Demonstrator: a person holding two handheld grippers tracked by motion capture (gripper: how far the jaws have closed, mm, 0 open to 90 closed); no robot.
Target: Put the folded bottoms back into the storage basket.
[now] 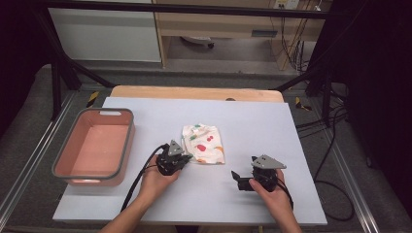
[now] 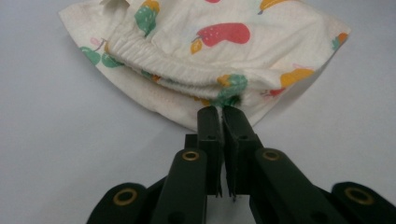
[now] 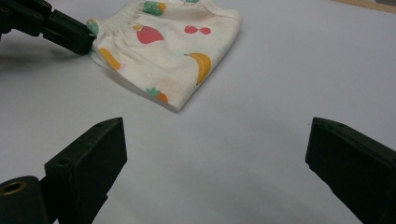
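My left claw [image 2: 219, 112] pinches the edge of the fruit-print cloth [image 2: 210, 51] on the tabletop [image 1: 272, 145]; my right claw [image 3: 215, 154] gapes wide, holding nothing.

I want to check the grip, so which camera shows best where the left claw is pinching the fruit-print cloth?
The left gripper view: the left claw sits shut on the near edge of the fruit-print cloth, close up. The right gripper view shows that pinch from the side, farther off. The high view shows the whole folded cloth, but the pinch is small there.
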